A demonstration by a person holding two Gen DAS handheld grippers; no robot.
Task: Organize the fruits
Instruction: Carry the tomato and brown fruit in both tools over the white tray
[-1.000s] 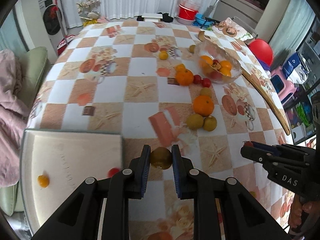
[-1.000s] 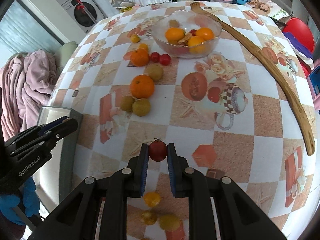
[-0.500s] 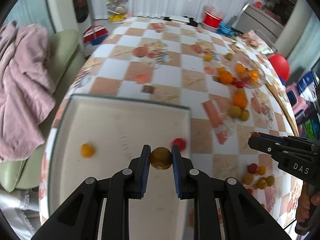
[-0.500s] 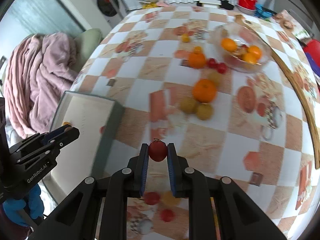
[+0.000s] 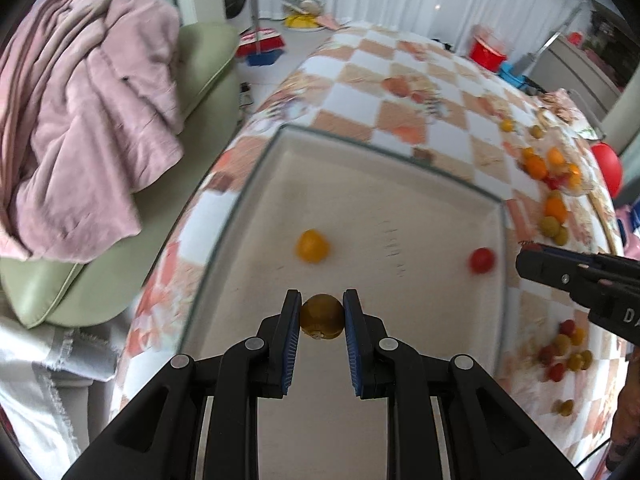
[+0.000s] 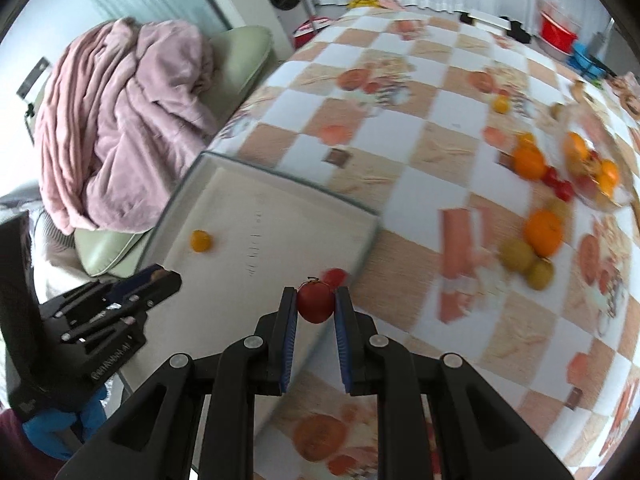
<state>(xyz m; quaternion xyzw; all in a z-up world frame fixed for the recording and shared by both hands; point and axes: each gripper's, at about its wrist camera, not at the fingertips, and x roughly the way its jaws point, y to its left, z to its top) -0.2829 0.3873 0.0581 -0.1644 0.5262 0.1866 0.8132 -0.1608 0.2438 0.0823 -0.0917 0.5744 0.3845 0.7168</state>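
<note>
My left gripper (image 5: 321,304) is shut on a brownish-yellow round fruit (image 5: 322,317) and holds it above the white tray (image 5: 384,156). In the tray lie a small orange fruit (image 5: 312,245) and a red tomato (image 5: 481,260). My right gripper (image 6: 316,300) is shut on a red tomato (image 6: 315,301) and hovers over the tray's right rim (image 6: 364,248). The tray's orange fruit (image 6: 201,241) and its red tomato (image 6: 335,276) also show in the right wrist view. Each gripper shows in the other's view: the right (image 5: 524,258), the left (image 6: 168,278).
Oranges (image 6: 543,232), greenish fruits (image 6: 517,254) and small tomatoes (image 6: 558,184) lie on the checkered tablecloth (image 6: 420,184), beside a glass bowl (image 6: 618,196) of fruit. Several cherry tomatoes (image 5: 566,350) lie right of the tray. A green sofa with a pink blanket (image 5: 80,120) stands left.
Both grippers have swung left with their fruits: the left from the tablecloth to over the tray's middle, the right from mid-table to the tray's right rim.
</note>
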